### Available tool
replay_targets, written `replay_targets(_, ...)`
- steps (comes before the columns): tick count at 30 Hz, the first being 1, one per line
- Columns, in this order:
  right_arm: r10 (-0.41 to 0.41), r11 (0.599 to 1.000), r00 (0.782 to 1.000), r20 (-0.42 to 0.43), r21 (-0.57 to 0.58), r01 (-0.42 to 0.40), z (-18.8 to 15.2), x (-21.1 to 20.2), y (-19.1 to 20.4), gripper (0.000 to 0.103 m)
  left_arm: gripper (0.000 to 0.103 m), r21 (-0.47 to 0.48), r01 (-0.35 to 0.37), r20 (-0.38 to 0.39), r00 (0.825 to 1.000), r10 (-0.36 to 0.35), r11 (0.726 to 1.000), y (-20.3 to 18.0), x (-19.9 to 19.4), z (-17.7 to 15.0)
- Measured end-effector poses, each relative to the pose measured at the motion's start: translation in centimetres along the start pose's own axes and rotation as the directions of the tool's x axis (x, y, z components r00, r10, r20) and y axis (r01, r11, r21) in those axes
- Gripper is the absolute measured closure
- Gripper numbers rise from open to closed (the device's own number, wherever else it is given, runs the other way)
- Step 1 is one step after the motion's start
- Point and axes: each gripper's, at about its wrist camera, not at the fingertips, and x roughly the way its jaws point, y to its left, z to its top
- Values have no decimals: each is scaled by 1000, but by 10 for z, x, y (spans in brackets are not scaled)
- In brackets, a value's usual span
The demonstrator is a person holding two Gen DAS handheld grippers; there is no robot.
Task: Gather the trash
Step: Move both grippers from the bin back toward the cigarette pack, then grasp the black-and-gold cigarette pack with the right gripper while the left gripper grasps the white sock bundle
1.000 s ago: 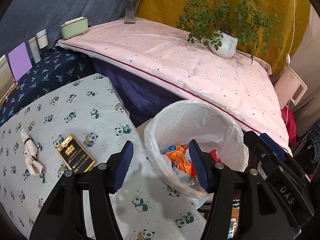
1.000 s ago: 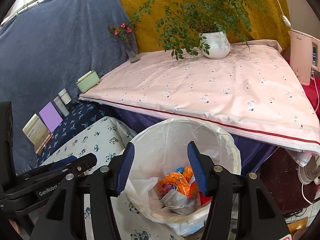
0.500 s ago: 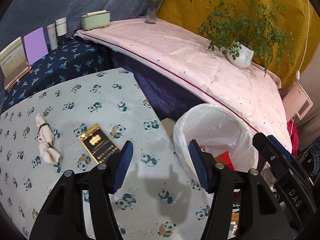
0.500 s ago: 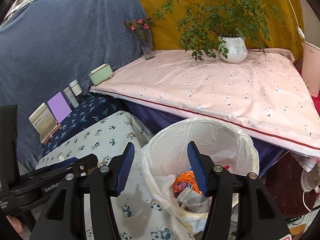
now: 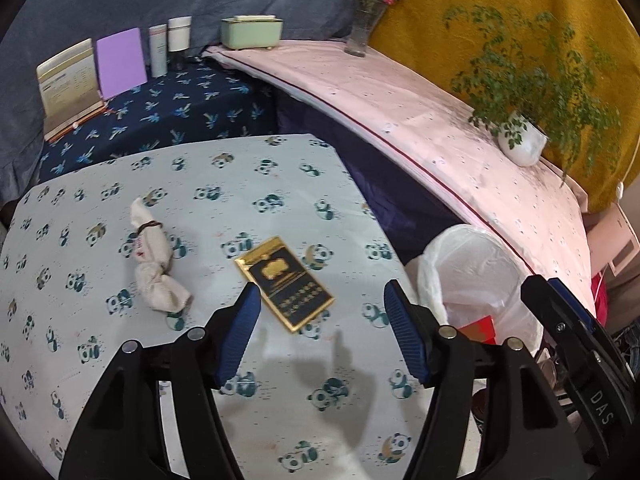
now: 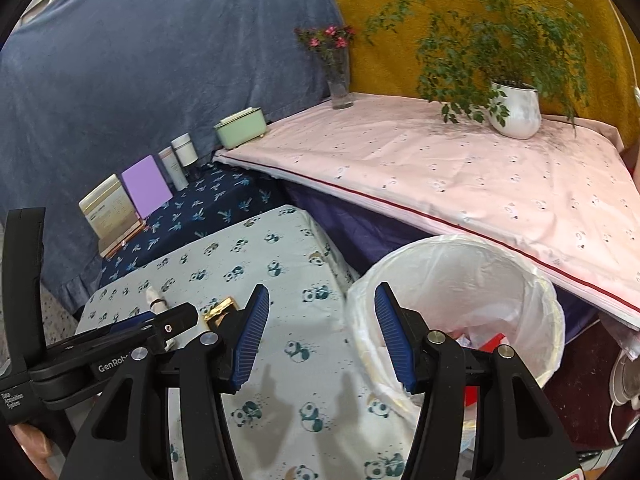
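Note:
A black and gold flat packet (image 5: 285, 282) lies on the panda-print table (image 5: 200, 208), just ahead of my left gripper (image 5: 323, 334), which is open and empty above the table. A crumpled white tissue bundle (image 5: 154, 258) with a band lies to its left. The white-lined trash bin (image 5: 476, 276) stands off the table's right edge, with red trash inside. My right gripper (image 6: 320, 338) is open and empty, over the table edge beside the bin (image 6: 460, 280). The packet's gold edge (image 6: 219, 309) shows behind the left gripper body.
A pink-covered bed (image 5: 420, 120) holds a potted plant (image 5: 522, 144), a flower vase (image 5: 366, 28) and a green box (image 5: 252, 32). A dark blue surface (image 5: 160, 116) holds books and jars. A fan and clutter sit right of the bin.
Both grippers have swung left, away from over the bin and towards the table. The packet and tissue now sit nearer the middle of the left wrist view.

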Motion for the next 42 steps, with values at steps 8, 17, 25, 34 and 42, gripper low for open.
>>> replay_targets(8, 33, 998, 999, -37, -59, -36, -4, 17, 37, 49, 41, -77, -68, -12, 998, 67, 995, 50, 1, -5)
replay_targets(17, 67, 990, 993, -98, -116, -78, -14, 47, 75, 49, 40, -134, -163, -41, 987, 158, 978, 101, 8, -13)
replay_targets(25, 71, 980, 983, -172, -171, -100, -26, 88, 101, 49, 35, -167, -198, -75, 979, 188, 966, 131, 26, -13)
replay_targets(34, 49, 969, 965, -256, -220, -108, -39, 140, 112, 49, 32, -174, -215, -127, 973, 195, 961, 149, 62, -8)
replay_targets(42, 25, 957, 954, -300, -269, -110, -47, 172, 117, 49, 31, -173, -227, -164, 966, 199, 958, 157, 91, -2)
